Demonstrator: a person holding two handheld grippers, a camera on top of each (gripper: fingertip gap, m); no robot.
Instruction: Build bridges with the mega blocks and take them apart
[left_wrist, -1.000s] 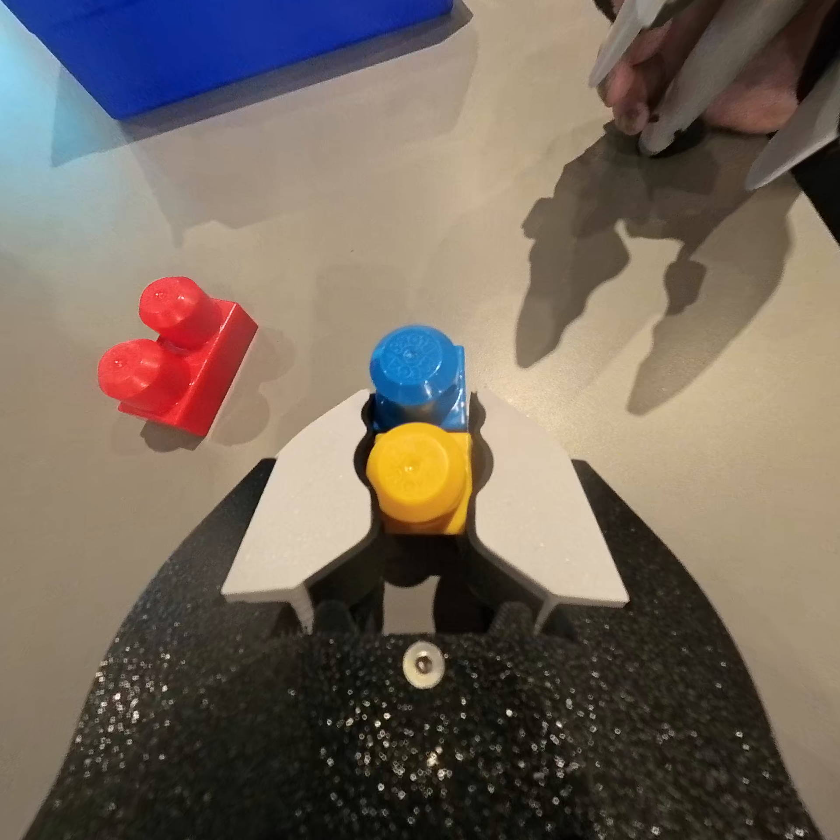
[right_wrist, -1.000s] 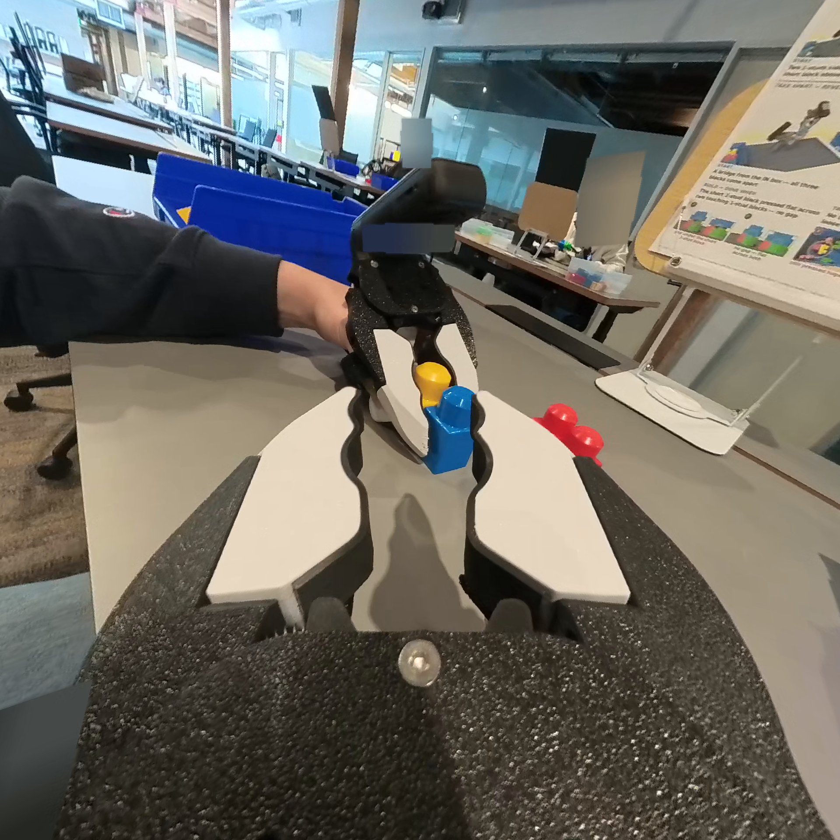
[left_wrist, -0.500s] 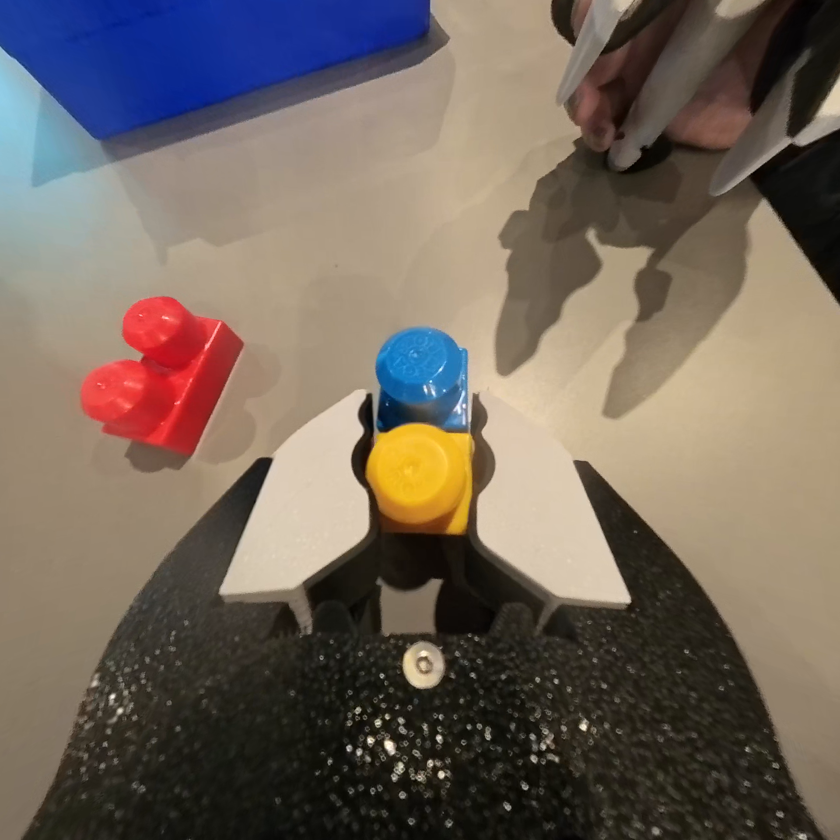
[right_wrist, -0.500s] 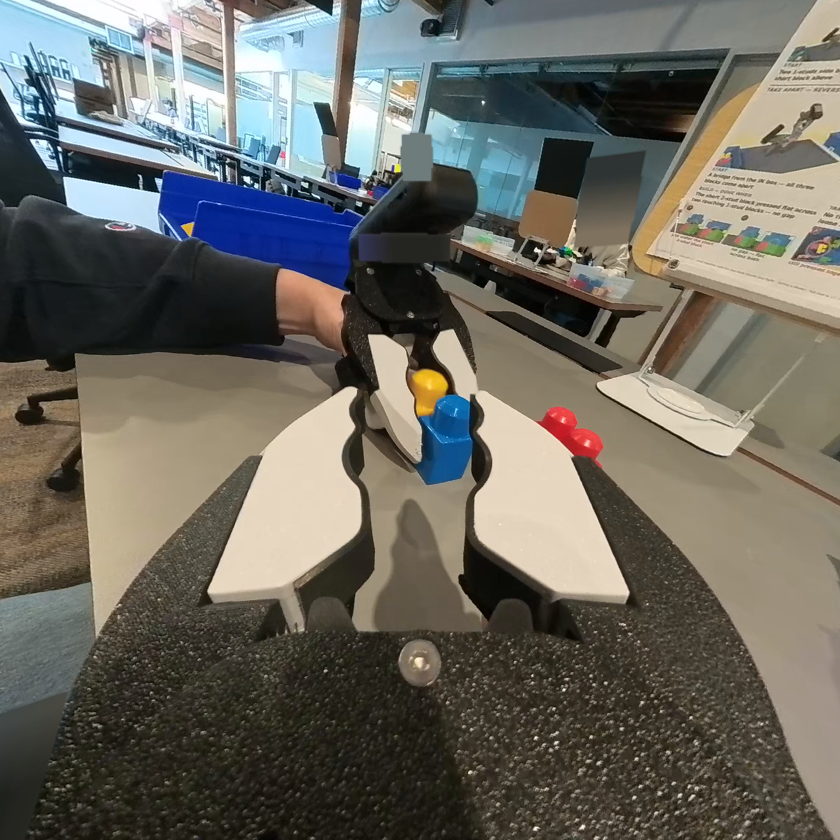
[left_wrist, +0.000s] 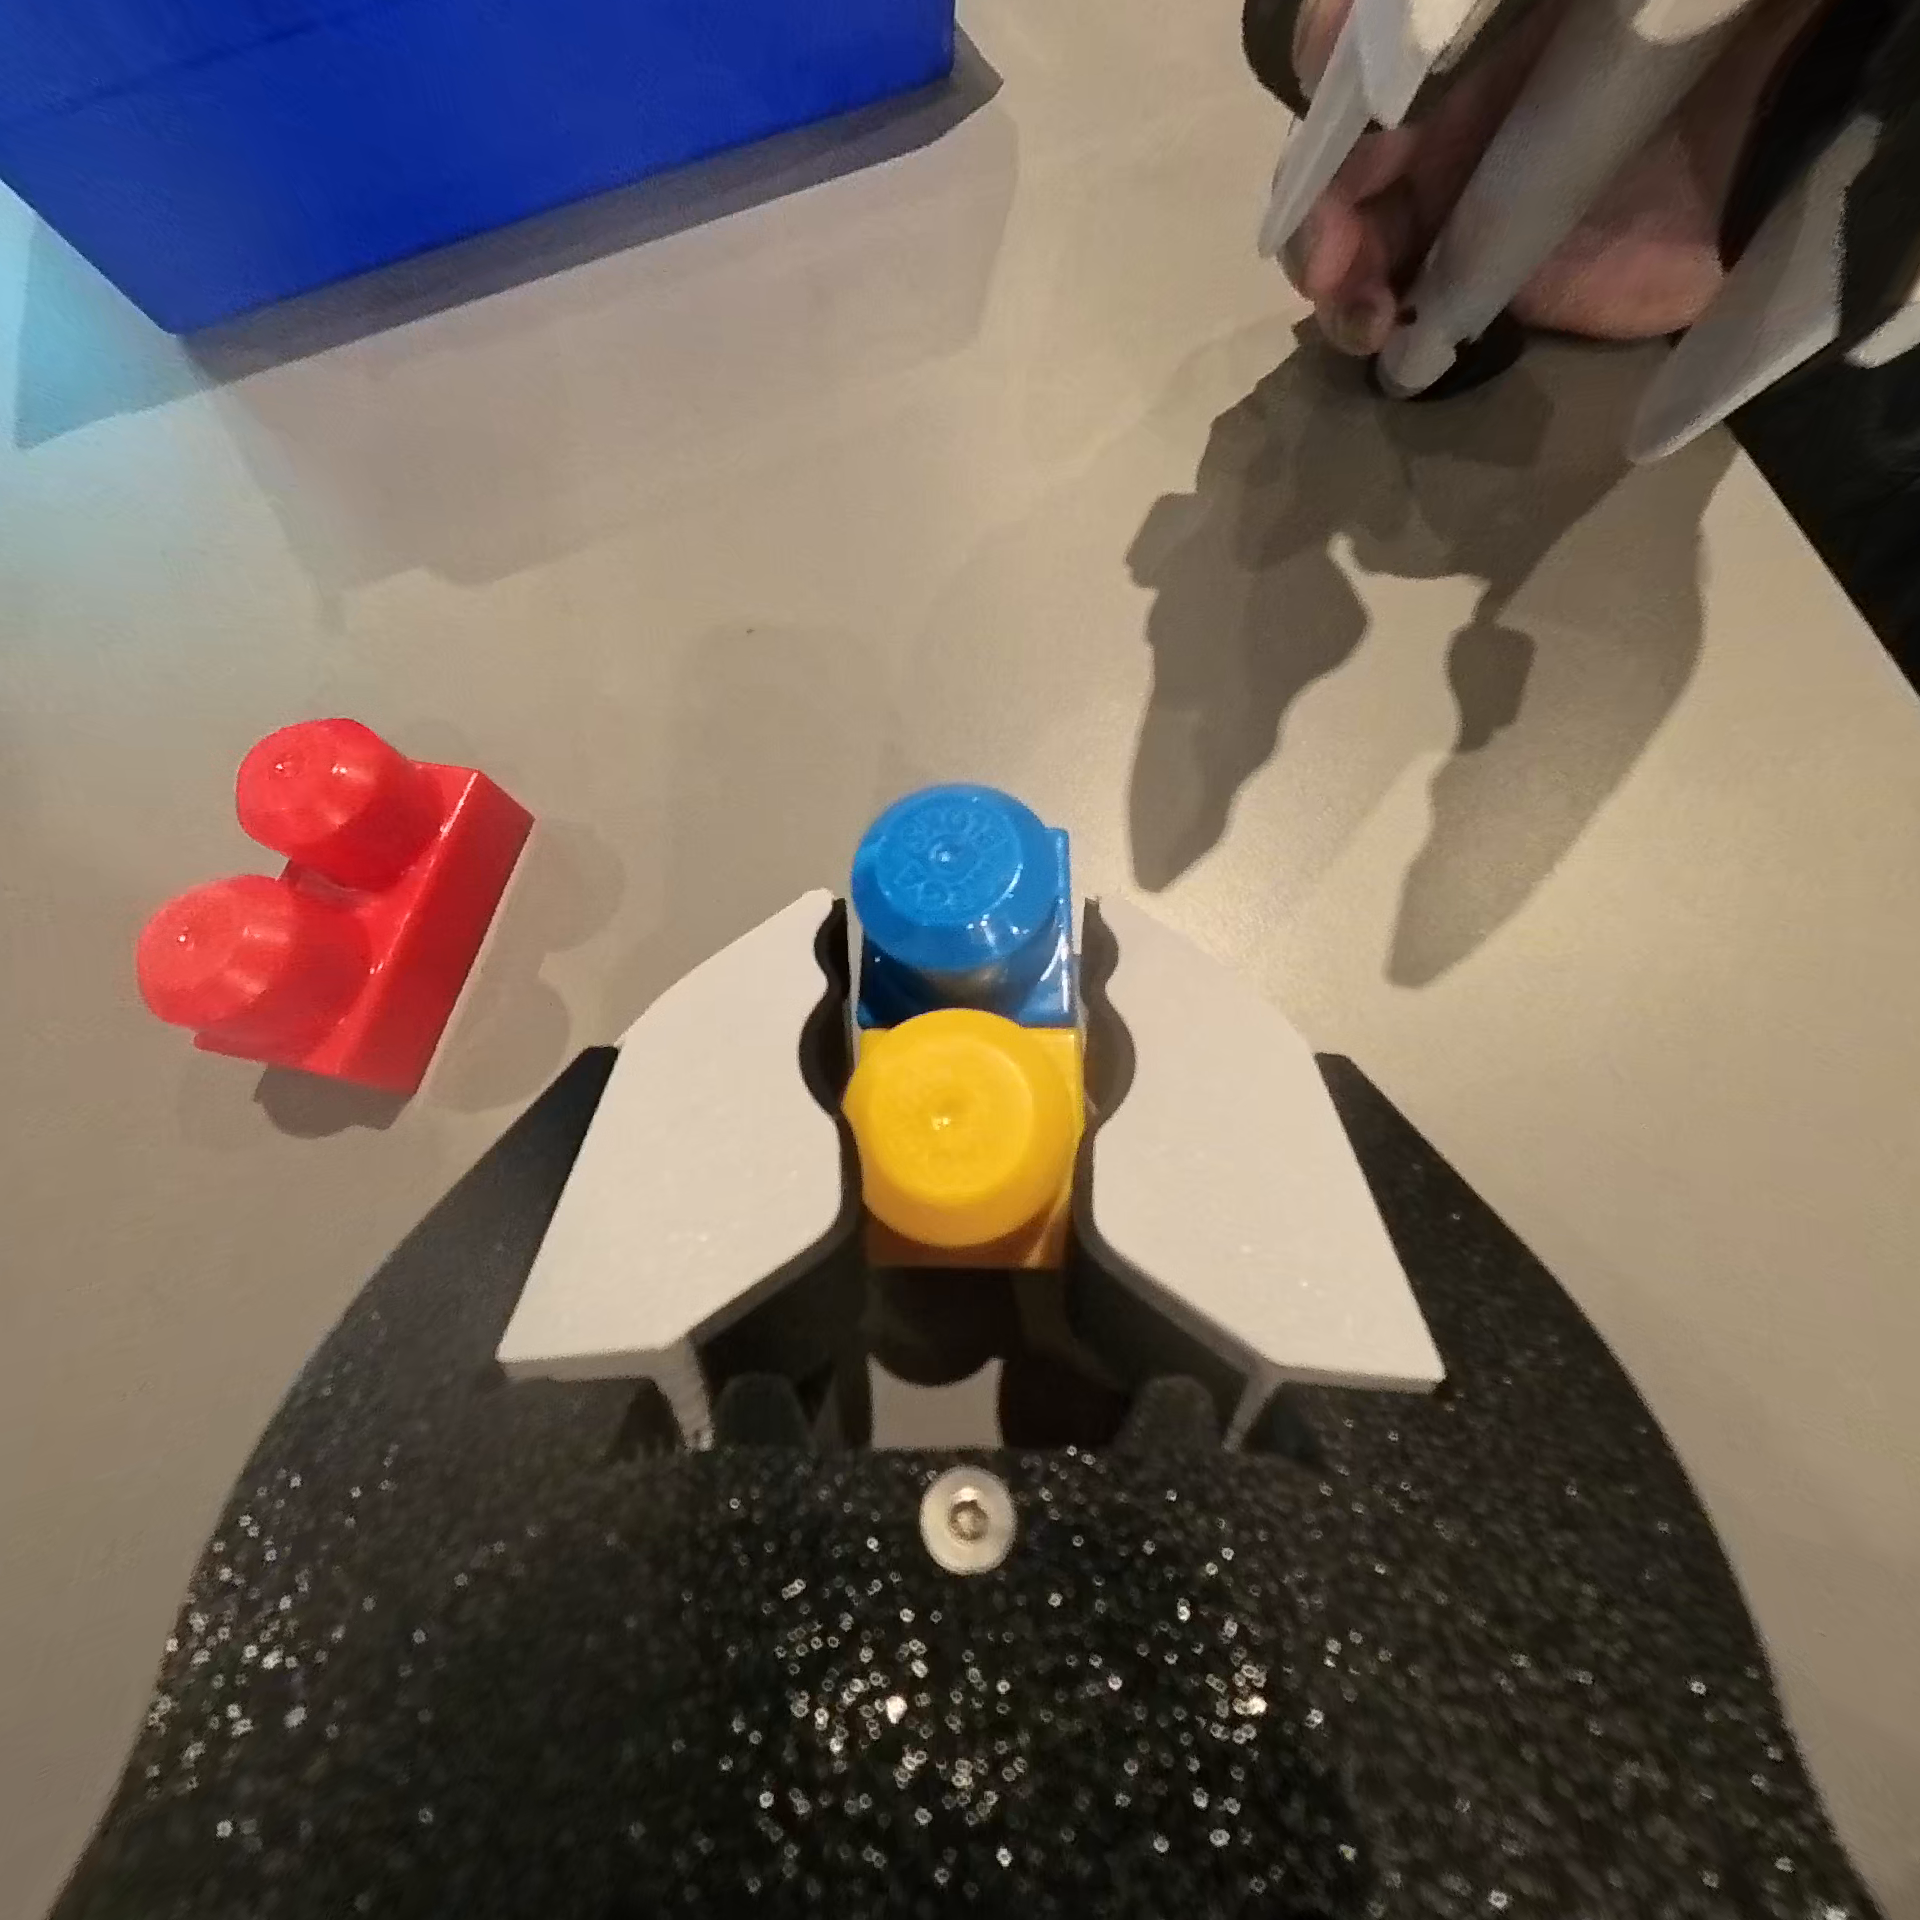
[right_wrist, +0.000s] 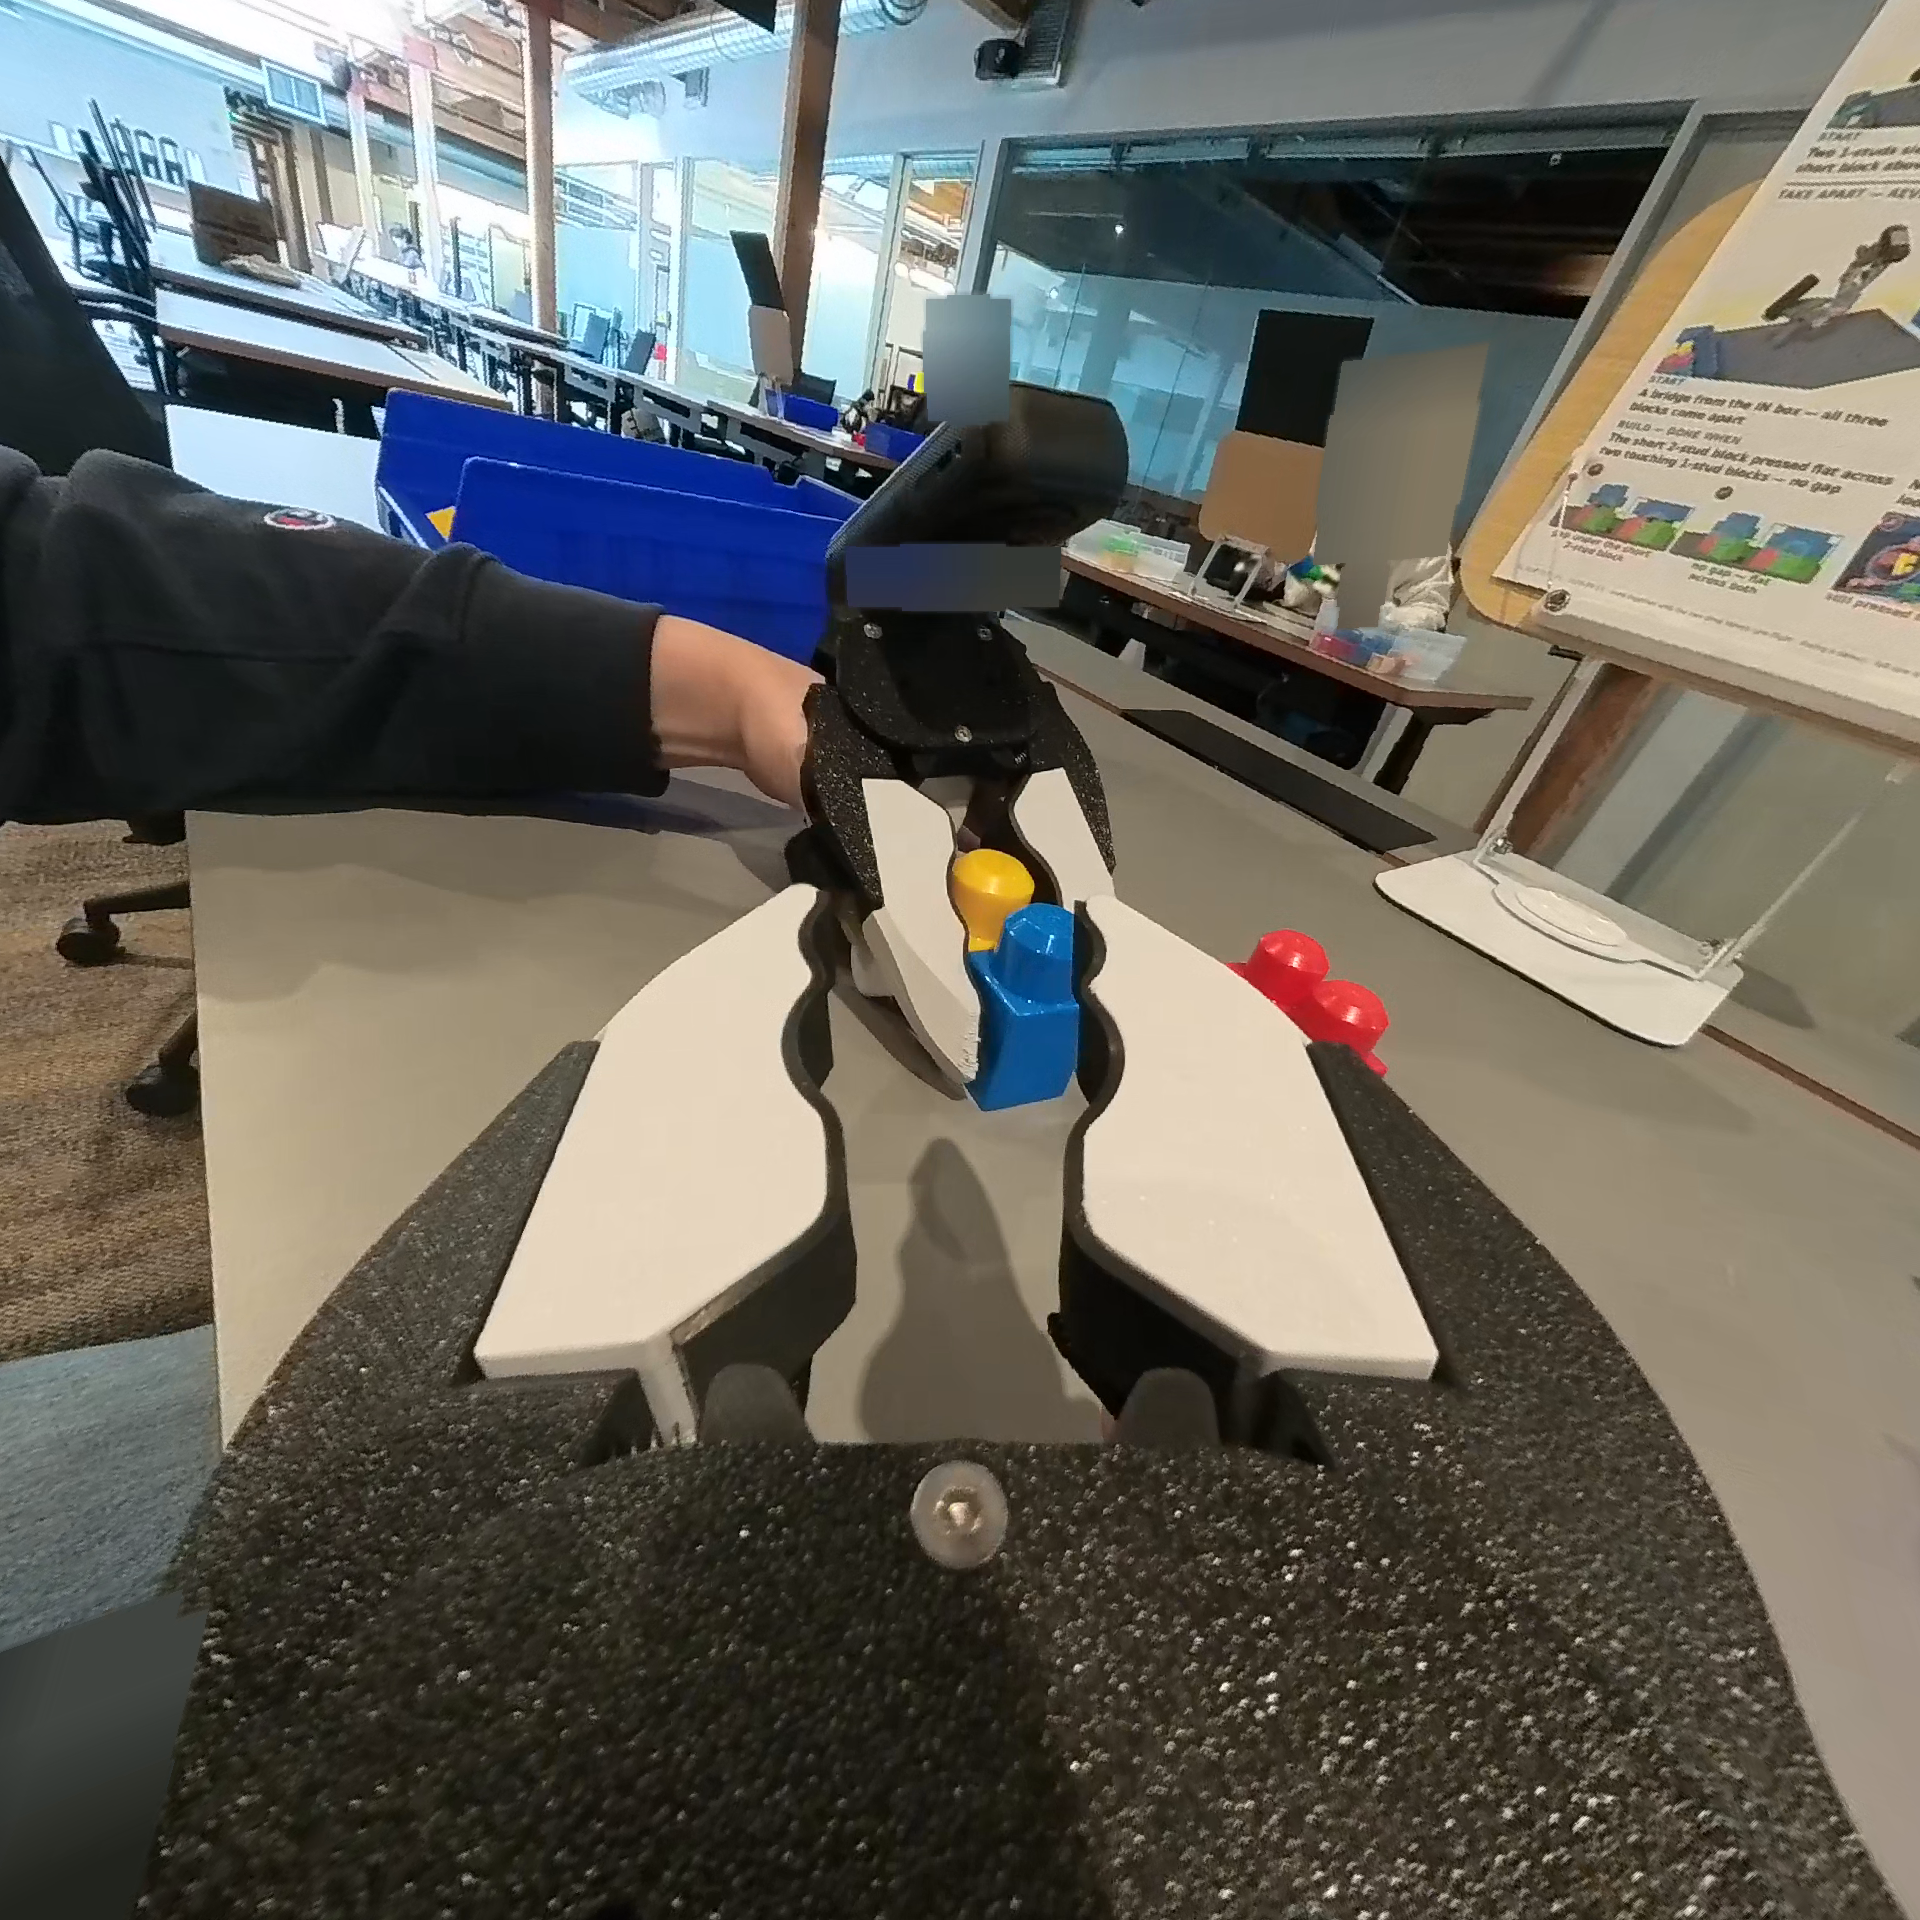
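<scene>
A blue one-stud block (left_wrist: 951, 883) and a yellow one-stud block (left_wrist: 956, 1122) stand touching on the grey table (left_wrist: 727, 520), in line between my left gripper's fingers. My left gripper (left_wrist: 961, 909) is open around them, with a thin dark slit beside the blocks on its left side. A red two-stud block (left_wrist: 332, 914) lies to the left. My right gripper (right_wrist: 945, 899) is open and empty above the table. The left wrist view shows it far off at the upper right (left_wrist: 1538, 343). In the right wrist view the blue block (right_wrist: 1023, 1023) and yellow block (right_wrist: 992, 883) stand beyond its tips.
A blue bin (left_wrist: 416, 135) stands at the far left of the table, also in the right wrist view (right_wrist: 644, 540). An instruction board on a stand (right_wrist: 1714, 364) is at the right. The table edge (left_wrist: 1818, 582) runs close on the right.
My left gripper's fingers have eased apart slightly around the two blocks, which stay on the table. My right gripper has drawn back a little and stays open.
</scene>
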